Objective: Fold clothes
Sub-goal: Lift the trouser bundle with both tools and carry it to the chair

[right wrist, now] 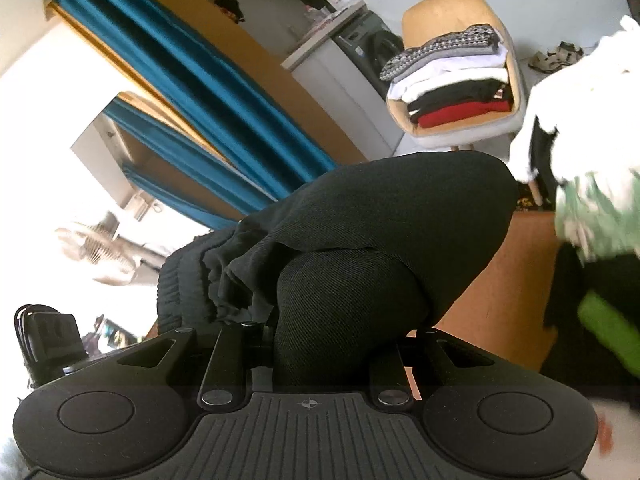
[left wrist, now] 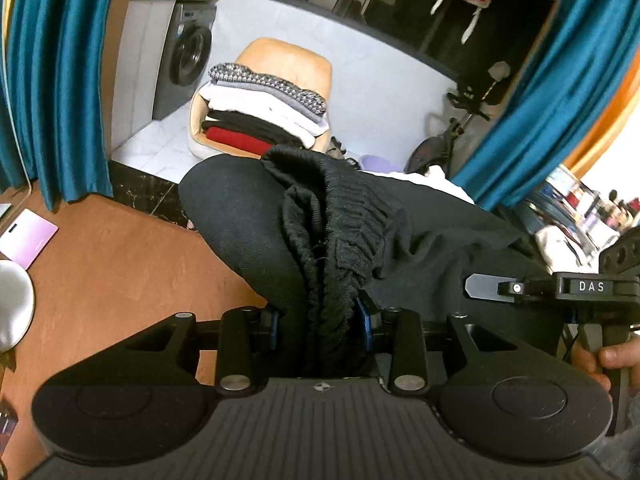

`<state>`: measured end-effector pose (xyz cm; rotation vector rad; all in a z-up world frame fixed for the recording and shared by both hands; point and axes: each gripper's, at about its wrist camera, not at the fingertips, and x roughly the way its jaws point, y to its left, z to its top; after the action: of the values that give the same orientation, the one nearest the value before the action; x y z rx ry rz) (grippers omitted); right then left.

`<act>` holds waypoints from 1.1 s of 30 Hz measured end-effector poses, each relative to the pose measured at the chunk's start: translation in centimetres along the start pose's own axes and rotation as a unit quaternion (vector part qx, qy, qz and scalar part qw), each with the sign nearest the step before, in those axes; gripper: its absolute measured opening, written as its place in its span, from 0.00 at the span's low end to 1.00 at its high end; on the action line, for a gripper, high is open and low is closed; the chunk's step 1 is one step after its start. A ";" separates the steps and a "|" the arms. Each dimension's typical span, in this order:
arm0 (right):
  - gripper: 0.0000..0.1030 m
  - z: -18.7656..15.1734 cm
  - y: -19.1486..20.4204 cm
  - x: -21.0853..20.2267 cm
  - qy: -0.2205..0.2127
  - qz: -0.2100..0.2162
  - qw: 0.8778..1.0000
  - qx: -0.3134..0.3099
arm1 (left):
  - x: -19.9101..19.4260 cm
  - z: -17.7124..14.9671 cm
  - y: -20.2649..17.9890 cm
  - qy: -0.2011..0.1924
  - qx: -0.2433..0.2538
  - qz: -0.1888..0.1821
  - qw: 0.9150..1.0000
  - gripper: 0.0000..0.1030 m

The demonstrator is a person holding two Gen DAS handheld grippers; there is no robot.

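With our left claw [left wrist: 322,320] we are pinching the bunched stretchy waistband of the black pants [left wrist: 332,216], its two fingers nearly closed with the cloth squeezed between them, and the pants are hanging over the brown floor [left wrist: 120,256] just ahead of it. Past the pants, farther in front of the claw, a stack of folded clothes [left wrist: 264,116] is sitting on a tan chair [left wrist: 288,60]. With our right claw [right wrist: 332,344] we are gripping a thick fold of the same pants between fingers that are still a bit apart, and a white and green heap of clothes [right wrist: 588,120] is lying off to its right.
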<state>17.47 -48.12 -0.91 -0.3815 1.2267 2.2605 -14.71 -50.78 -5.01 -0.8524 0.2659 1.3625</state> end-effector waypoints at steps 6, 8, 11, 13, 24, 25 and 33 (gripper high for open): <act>0.19 9.6 -3.4 4.2 -0.015 -0.009 1.000 0.007 | 6.9 8.4 1.1 -0.005 0.012 -0.013 1.000 0.34; 0.19 12.4 -4.5 5.3 -0.021 -0.013 1.000 0.010 | 9.2 10.6 1.4 -0.005 0.010 -0.020 1.000 0.34; 0.19 16.0 -6.0 6.9 -0.031 -0.025 0.999 0.011 | 12.8 13.7 2.0 0.003 0.005 -0.035 0.999 0.34; 0.19 18.2 -7.6 8.4 -0.038 -0.035 0.998 0.020 | 15.2 15.5 2.2 0.009 0.008 -0.045 0.999 0.34; 0.19 30.4 -13.2 20.9 -0.084 -0.109 0.987 0.078 | 29.1 29.1 9.0 0.041 0.052 -0.115 0.991 0.34; 0.19 31.7 -13.4 22.4 -0.088 -0.111 0.986 0.085 | 30.0 30.8 9.7 0.046 0.058 -0.117 0.990 0.34; 0.19 42.4 -14.9 34.0 -0.123 -0.120 0.979 0.110 | 37.9 42.5 16.5 0.057 0.072 -0.123 0.988 0.34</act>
<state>-1.48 4.85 -4.23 -0.1495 1.2144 1.8817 -33.93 5.28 -6.03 -0.8152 0.3321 1.0530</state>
